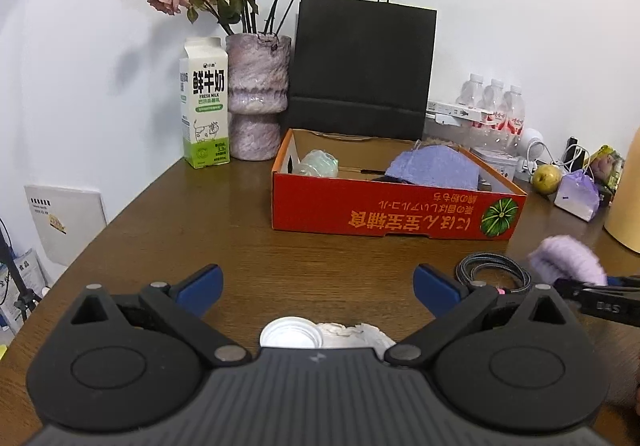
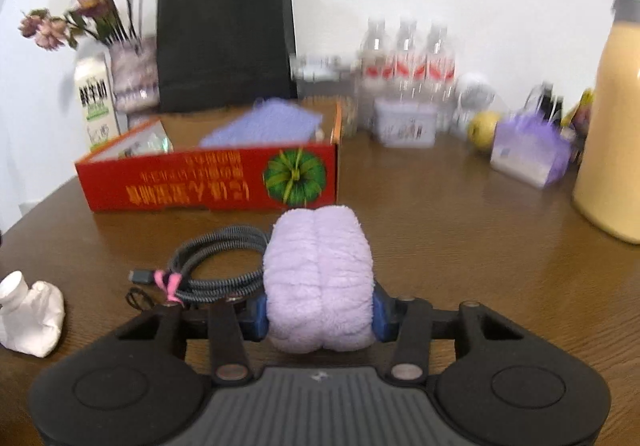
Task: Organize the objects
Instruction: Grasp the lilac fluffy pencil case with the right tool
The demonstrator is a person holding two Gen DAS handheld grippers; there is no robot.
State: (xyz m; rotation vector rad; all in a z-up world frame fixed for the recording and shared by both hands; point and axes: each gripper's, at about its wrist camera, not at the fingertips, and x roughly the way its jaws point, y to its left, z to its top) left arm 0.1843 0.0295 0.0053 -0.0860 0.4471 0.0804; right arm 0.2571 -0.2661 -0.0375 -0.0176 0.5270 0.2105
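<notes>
Right gripper [image 2: 320,316] clamped on the fluffy lilac roll [image 2: 318,278] just above the table [image 2: 440,266], beside the coiled cable [image 2: 216,262]. Left gripper [image 1: 318,288] wide open, empty. Best lifted clear, then lowered into the red box [image 2: 208,182], squeezing gently.

Left gripper [image 1: 318,288] hangs wide open over the table [image 1: 160,230] — red box [image 1: 384,212] ahead, cable [image 1: 494,272] at right.
</notes>
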